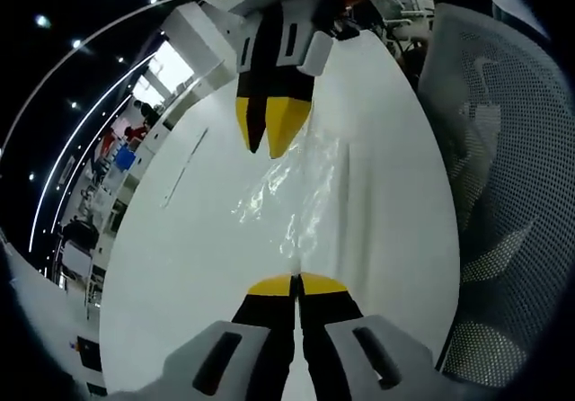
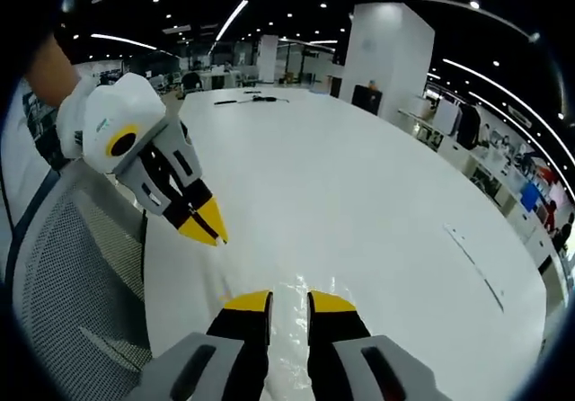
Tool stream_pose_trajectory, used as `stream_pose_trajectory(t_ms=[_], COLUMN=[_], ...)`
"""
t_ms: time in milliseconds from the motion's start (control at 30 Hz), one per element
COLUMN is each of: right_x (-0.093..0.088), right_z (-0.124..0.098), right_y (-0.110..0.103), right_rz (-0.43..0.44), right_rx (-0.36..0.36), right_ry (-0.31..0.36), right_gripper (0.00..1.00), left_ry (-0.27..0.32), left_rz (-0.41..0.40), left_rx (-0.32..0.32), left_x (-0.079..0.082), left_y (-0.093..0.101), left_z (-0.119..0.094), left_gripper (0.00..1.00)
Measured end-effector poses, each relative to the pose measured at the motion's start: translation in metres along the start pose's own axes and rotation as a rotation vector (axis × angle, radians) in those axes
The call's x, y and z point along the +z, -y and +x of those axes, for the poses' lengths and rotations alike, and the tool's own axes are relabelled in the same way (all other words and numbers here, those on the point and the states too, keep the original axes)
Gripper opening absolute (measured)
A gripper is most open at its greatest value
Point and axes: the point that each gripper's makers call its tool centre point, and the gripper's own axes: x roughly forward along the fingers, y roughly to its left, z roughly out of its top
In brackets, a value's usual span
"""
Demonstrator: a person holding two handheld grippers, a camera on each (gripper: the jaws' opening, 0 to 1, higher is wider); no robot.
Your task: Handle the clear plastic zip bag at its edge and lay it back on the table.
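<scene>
A: Start big. What's under everything?

B: The white table [image 1: 180, 266], with a mesh chair [image 1: 503, 203] along its edge. The bag [image 1: 292, 194] lies crinkled on the table, stretched between the two grippers.

A: And the grippers?

B: In the left gripper view, the left gripper [image 1: 296, 284] has its jaws pressed together on the bag's near edge, so I judge it is pinching the plastic. The right gripper [image 1: 268, 131] sits at the far edge with its tips narrowed nearly to touching; I cannot tell if it has the plastic. In the right gripper view, the right gripper [image 2: 288, 301] shows a gap between its tips, with the bag [image 2: 292, 329] beneath.

A: Advice for laying it down?

B: Keep the pinch at the very edge, lower both ends evenly and let go only once the plastic rests flat.
</scene>
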Motion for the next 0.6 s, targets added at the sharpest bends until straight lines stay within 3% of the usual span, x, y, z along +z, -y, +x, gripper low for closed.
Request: stream_pose_trajectory(t_ms=[367, 600], right_x=[0.015, 0.017], right_z=[0.011, 0.018], right_y=[-0.019, -0.035], right_rz=[-0.086, -0.209], right_rx=[0.055, 0.089], right_ry=[0.007, -0.035], right_gripper=[0.13, 0.11], left_ry=[0.015, 0.019], left_rz=[-0.012, -0.007], left_rx=[0.003, 0.006], left_x=[0.006, 0.011], left_y=[-0.003, -0.003], left_z=[-0.003, -0.003], left_gripper=[0.00, 0.00])
